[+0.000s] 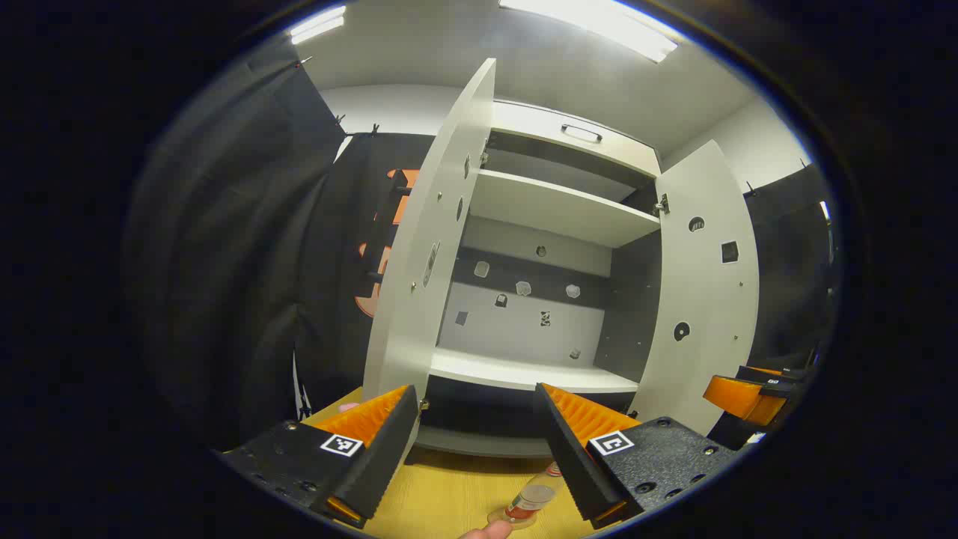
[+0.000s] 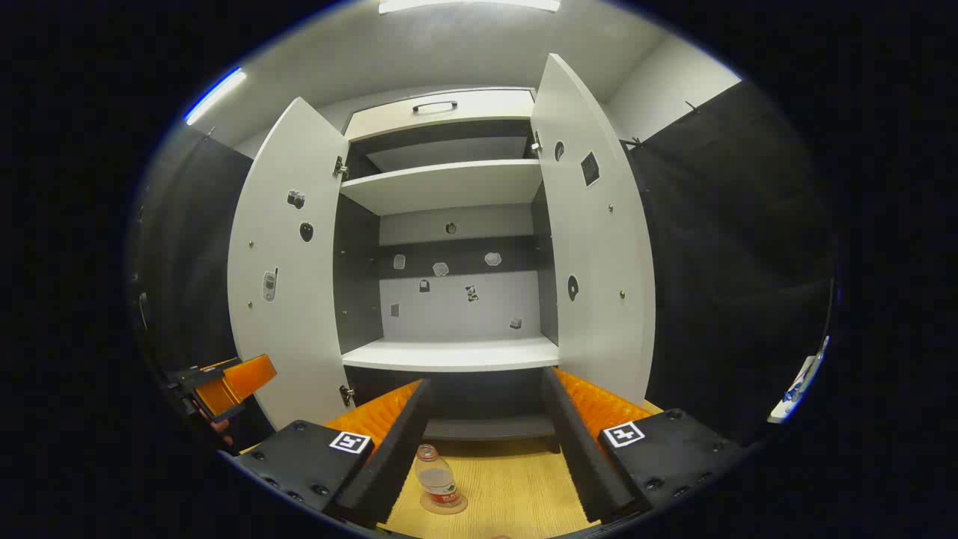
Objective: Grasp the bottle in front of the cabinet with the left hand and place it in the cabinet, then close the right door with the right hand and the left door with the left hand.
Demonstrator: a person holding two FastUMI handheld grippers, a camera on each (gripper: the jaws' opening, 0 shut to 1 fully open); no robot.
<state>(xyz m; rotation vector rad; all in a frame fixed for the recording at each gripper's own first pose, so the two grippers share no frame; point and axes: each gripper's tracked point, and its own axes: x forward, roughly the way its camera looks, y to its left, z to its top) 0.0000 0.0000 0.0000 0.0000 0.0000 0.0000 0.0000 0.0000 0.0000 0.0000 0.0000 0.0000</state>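
Bottle (image 2: 436, 477), upright on wooden floor (image 2: 509, 486) before open cabinet (image 2: 449, 352), stood low and just right of left gripper (image 1: 475, 442), nearer it than right gripper (image 2: 486, 442); both spread wide, holding nothing.

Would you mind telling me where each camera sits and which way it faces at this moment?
Left gripper view: rides the left gripper, facing the open cabinet from its left; own open fingers and a fingertip show.
Right gripper view: rides the right gripper, facing the cabinet squarely; own open fingers show.
Shared: cabinet, both open doors, the bottle on the wooden table, each other's gripper.
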